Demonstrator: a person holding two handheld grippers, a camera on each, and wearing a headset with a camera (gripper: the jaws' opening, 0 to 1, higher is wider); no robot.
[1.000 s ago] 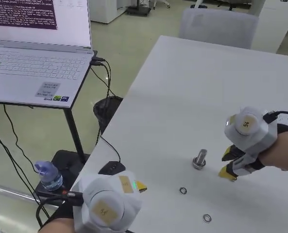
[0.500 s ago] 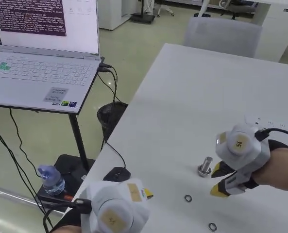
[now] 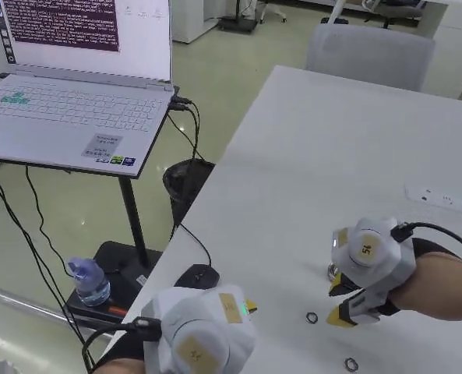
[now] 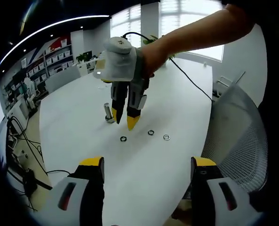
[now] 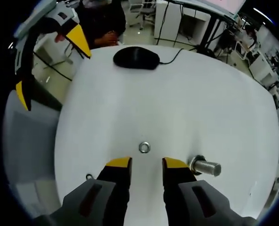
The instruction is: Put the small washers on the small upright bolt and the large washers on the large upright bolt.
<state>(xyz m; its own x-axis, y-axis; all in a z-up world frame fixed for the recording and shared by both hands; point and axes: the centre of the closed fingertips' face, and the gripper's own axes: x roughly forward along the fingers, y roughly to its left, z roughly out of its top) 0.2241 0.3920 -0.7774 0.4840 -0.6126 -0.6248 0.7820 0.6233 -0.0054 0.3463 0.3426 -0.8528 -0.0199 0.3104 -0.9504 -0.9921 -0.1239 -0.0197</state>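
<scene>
Currently holding right gripper (image 5: 146,162) low over white tabletop (image 5: 177,94), jaws slightly apart & empty, aimed at small silver ring washer (image 5: 144,147) lying flat just ahead, prob. for a pick. Noting upright silver steel bolt (image 5: 206,166) just beside, so short carry; resting left gripper (image 4: 147,162) well back, jaws wide & empty.
</scene>
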